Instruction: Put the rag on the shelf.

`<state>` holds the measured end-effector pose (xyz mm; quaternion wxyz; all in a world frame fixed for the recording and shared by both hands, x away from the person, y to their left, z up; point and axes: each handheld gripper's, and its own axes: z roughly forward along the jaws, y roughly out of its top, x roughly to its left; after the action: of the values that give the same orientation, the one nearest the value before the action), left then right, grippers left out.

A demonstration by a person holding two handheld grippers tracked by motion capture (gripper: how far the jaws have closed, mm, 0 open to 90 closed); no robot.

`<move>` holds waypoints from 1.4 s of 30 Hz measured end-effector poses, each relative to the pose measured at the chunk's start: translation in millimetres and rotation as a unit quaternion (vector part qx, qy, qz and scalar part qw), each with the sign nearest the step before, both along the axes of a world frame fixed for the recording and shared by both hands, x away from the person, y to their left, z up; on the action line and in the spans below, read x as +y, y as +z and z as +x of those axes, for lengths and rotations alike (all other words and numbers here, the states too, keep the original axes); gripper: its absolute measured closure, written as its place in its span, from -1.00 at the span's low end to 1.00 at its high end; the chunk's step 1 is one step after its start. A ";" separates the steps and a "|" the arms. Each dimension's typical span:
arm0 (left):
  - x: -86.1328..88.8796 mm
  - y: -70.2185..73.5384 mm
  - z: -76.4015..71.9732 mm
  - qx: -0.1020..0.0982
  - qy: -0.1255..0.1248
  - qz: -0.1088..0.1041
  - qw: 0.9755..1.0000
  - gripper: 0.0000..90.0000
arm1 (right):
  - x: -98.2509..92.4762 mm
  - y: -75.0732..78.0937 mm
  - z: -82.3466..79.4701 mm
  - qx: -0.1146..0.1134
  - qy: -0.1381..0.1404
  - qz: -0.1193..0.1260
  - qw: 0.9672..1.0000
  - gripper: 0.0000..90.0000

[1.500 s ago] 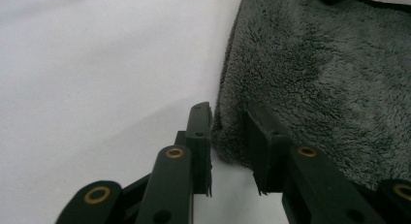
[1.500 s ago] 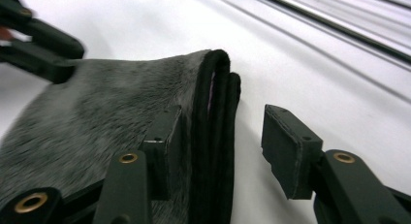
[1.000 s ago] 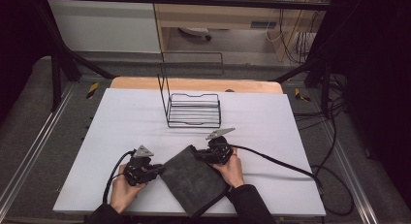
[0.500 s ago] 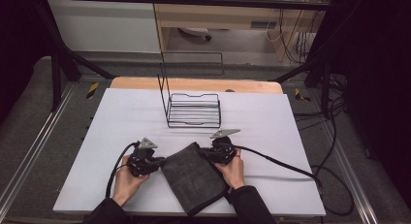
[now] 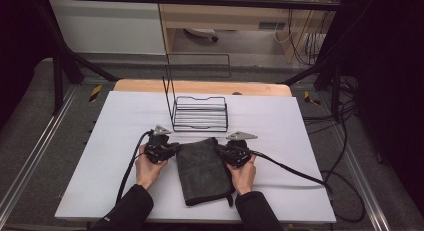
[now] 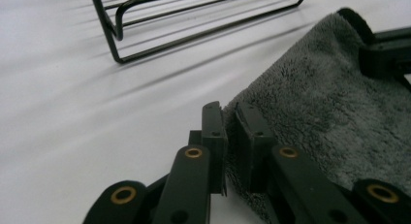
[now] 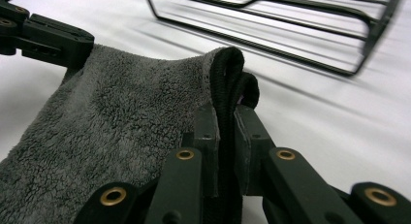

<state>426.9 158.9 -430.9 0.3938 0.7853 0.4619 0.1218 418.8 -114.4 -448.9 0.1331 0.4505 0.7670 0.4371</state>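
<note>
The rack (image 6: 194,20) is cut off by the top edge in both gripper views and streaked with blur. The towel (image 7: 111,136) runs off the bottom left there. In the high view, both sleeves (image 5: 125,211) are cut off by the near edge.

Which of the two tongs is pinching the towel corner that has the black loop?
The right tongs: their jaws pinch the grey towel at its black loop. The left tongs pinch a plain corner.

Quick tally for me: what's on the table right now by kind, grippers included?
Folded grey towel: 1
Black wire rack: 1
Grippers: 2, the left gripper and the right gripper, each shut on a far corner of the towel
Total: 4
</note>
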 end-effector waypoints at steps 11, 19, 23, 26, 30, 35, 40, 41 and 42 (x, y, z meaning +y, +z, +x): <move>10.6 16.4 -33.3 -0.006 -0.018 0.016 1.000 -0.09 | -5.1 2.3 -0.7 -0.012 0.011 -0.003 1.000 0.45; 11.3 12.5 -63.7 0.020 -0.046 0.022 0.999 -0.62 | -23.4 18.2 -20.1 -0.037 0.060 -0.004 0.998 -0.24; 8.3 9.0 -79.6 0.029 -0.058 0.021 0.998 -0.68 | -31.9 17.5 -32.5 -0.026 0.077 0.002 0.997 -0.29; 2.4 5.4 -91.3 0.033 -0.075 0.028 0.996 -0.60 | -35.4 15.5 -40.7 -0.022 0.087 -0.001 0.996 -0.27; -5.8 2.6 -104.1 0.042 -0.090 0.022 0.995 -0.30 | -38.2 12.4 -50.4 -0.015 0.092 0.002 0.996 -0.13; -14.5 -2.2 -115.3 0.057 -0.101 0.003 0.993 -0.06 | -36.1 7.9 -53.5 -0.004 0.094 -0.005 0.996 0.13; -22.3 -9.0 -119.7 0.063 -0.102 0.004 0.993 0.06 | -33.6 -0.7 -52.9 0.010 0.088 -0.037 0.995 0.44; -22.8 -10.0 -120.0 0.064 -0.099 0.003 0.993 0.06 | -33.3 -1.6 -52.4 0.014 0.089 -0.036 0.995 0.50; -23.5 -11.0 -120.5 0.066 -0.095 0.002 0.993 0.07 | -32.8 -1.7 -52.2 0.017 0.091 -0.033 0.995 0.57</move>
<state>306.4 135.4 -441.8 0.3712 0.8326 0.4098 0.0327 366.6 -147.2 -450.6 0.0948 0.3816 0.8208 0.4144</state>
